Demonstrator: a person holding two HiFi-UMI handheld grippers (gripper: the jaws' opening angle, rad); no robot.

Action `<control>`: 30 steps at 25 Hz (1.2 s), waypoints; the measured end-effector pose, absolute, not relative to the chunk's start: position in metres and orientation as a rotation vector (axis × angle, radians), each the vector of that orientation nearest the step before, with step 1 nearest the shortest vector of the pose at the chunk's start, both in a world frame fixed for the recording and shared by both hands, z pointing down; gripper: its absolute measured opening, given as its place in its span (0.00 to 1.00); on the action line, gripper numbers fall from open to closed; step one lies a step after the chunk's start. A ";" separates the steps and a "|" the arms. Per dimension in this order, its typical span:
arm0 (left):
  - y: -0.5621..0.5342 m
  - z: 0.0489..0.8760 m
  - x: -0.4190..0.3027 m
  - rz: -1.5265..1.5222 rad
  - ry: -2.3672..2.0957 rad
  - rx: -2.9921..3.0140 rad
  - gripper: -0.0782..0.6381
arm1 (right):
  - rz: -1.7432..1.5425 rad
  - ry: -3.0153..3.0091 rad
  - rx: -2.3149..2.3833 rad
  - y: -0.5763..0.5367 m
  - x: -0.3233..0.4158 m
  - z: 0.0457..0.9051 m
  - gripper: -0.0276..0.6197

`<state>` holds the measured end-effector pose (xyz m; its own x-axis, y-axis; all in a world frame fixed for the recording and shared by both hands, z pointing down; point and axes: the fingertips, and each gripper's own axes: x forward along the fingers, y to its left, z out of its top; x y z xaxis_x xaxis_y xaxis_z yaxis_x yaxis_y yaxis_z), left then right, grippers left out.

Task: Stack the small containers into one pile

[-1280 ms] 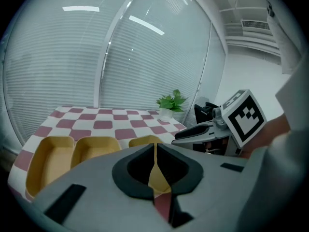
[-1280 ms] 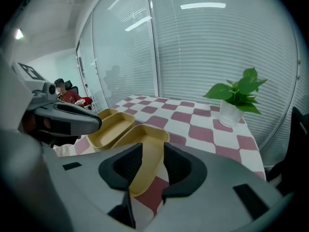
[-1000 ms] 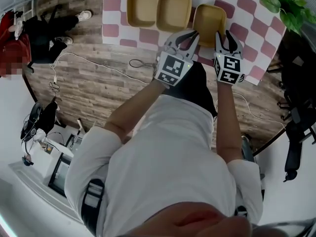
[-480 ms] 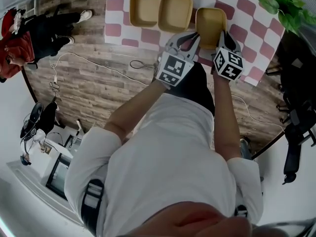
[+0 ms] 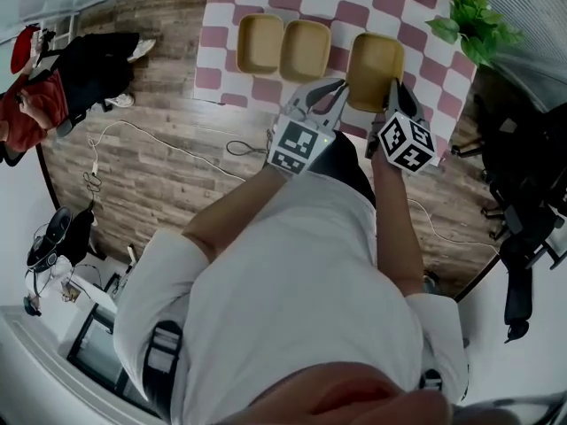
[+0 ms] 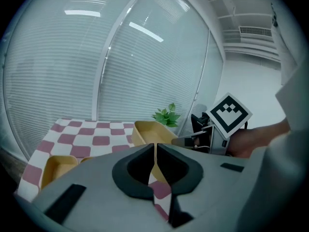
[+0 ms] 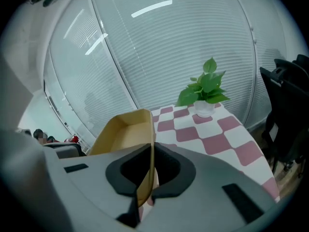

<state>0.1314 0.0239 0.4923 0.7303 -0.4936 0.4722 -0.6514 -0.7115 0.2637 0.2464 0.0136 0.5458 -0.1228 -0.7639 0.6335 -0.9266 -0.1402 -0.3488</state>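
Note:
A tan container (image 5: 375, 56) hangs above the pink-and-white checked table (image 5: 354, 11), held from both sides. My left gripper (image 5: 341, 85) is shut on its left wall, and the thin wall shows between the pads in the left gripper view (image 6: 155, 153). My right gripper (image 5: 390, 85) is shut on its right wall, whose edge runs between the pads in the right gripper view (image 7: 150, 163). The lifted container (image 7: 123, 132) tilts a little. Two more tan containers (image 5: 260, 42) (image 5: 306, 50) sit side by side on the table to the left.
A potted green plant (image 5: 474, 25) stands at the table's right corner. Dark chairs (image 5: 523, 175) are to the right of the table. A cable (image 5: 177, 149) lies on the wooden floor and a person (image 5: 44, 96) sits at the far left.
The right gripper, open around the container's right wall a second ago, has shut on it and rolled. Both grippers have risen with the container, which now hangs above the table.

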 end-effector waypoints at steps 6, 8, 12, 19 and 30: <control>0.018 0.446 0.134 0.451 -0.891 2.561 0.17 | 1.090 -1.952 1.963 0.010 0.252 0.496 0.10; 0.018 0.440 0.136 0.440 -0.884 2.561 0.17 | 1.097 -1.965 1.971 0.008 0.253 0.490 0.10; 0.020 0.425 0.142 0.426 -0.897 2.580 0.17 | 1.099 -2.006 1.971 0.008 0.255 0.481 0.10; 0.026 0.407 0.133 0.368 -0.960 2.562 0.17 | 1.155 -2.077 1.941 0.009 0.240 0.468 0.10; 0.004 0.387 0.060 0.331 -0.933 2.606 0.17 | 1.137 -2.057 1.974 -0.014 0.168 0.453 0.10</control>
<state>0.0599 0.0039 0.3867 0.7557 -0.5650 0.3311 -0.6474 -0.7209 0.2475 0.1678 -0.0139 0.4533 -0.1713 -0.8341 0.5243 -0.8877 -0.1000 -0.4493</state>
